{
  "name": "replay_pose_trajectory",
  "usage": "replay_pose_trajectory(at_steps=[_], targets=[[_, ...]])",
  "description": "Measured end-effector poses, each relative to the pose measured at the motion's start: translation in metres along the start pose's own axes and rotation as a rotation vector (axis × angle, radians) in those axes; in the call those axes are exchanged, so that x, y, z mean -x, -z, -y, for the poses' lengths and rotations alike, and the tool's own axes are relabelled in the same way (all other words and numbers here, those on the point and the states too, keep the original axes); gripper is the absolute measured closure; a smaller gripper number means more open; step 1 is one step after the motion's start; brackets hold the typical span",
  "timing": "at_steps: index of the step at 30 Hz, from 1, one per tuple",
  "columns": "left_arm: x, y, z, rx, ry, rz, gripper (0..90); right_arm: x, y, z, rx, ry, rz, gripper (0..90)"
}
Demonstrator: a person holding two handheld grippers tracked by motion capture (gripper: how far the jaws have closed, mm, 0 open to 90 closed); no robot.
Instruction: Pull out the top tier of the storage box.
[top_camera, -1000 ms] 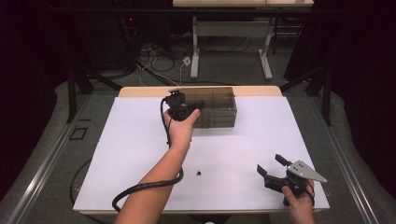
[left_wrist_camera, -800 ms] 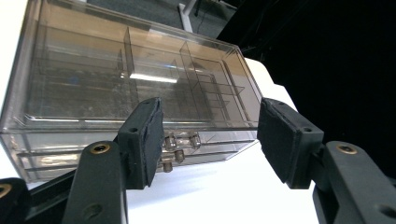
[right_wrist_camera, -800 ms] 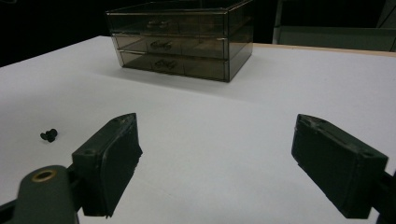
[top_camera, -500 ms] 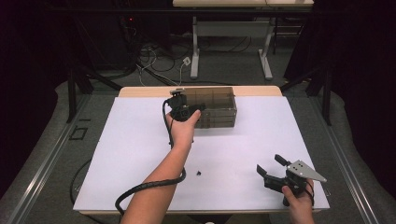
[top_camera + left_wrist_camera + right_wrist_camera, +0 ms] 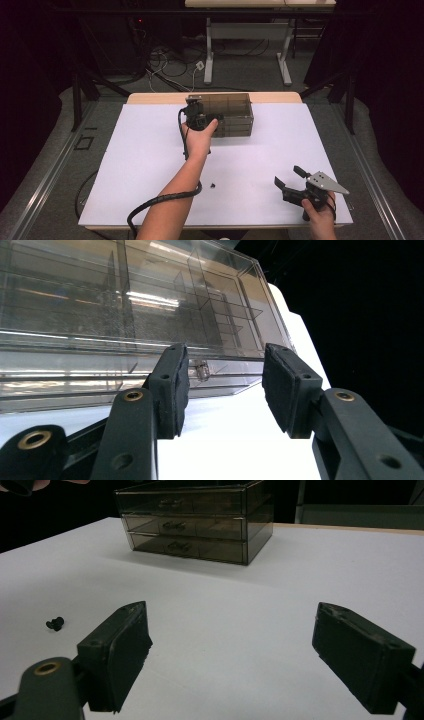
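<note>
1. Dark room with cables on the floor and a white-topped table (image 5: 150, 165) in the high view. Smoky clear plastic three-drawer box (image 5: 235, 114) at the far middle of the table. Left gripper (image 5: 196, 111) held at the box's left front, jaws toward the drawers. Small black screw (image 5: 212, 185) lying alone on the white top, well apart from the box. Right gripper (image 5: 289, 181) low at the near right corner, jaws spread wide, holding nothing.

2. Left gripper view: gripper (image 5: 225, 382) just short of the box (image 5: 125, 315), a small drawer handle (image 5: 202, 370) seen in the gap between the two black pads (image 5: 172, 390). Jaws partly open, just been closing, pads not pressing on the handle.

3. Right gripper view: gripper (image 5: 230, 655) over bare white table (image 5: 260, 630), jaws wide, nothing between them. Box (image 5: 200, 522) far ahead, screw (image 5: 55, 624) at left, near the left pad.
</note>
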State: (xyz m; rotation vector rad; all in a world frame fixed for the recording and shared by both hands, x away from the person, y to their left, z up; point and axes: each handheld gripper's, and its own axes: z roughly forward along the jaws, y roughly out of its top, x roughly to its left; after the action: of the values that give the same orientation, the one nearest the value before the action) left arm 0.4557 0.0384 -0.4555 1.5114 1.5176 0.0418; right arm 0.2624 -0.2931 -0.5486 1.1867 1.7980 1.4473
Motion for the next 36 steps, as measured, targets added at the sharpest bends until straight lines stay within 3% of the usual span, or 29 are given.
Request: replay_pose_trajectory(at_steps=[5,7,11,15,21,36], targets=[[0.000,-0.003,0.005,-0.025,0.034,0.006,54.4,0.001,0.000,0.000,-0.006,-0.009,0.002,14.7],[0.000,-0.006,0.008,-0.026,0.065,0.012,54.7,0.001,0.000,0.000,-0.007,-0.010,0.002,14.8],[0.001,-0.010,0.011,-0.040,0.082,0.012,54.9,0.001,0.000,0.000,-0.009,-0.009,0.000,14.7],[0.001,-0.014,0.014,-0.034,0.083,-0.001,55.4,0.001,0.000,0.000,-0.007,-0.008,-0.001,14.8],[-0.006,-0.020,0.018,-0.018,0.125,0.001,56.4,0.001,0.000,0.000,-0.003,-0.013,-0.004,14.8],[-0.014,-0.030,0.029,0.040,0.239,0.045,60.2,0.001,-0.001,0.000,-0.002,-0.013,-0.010,14.8]])
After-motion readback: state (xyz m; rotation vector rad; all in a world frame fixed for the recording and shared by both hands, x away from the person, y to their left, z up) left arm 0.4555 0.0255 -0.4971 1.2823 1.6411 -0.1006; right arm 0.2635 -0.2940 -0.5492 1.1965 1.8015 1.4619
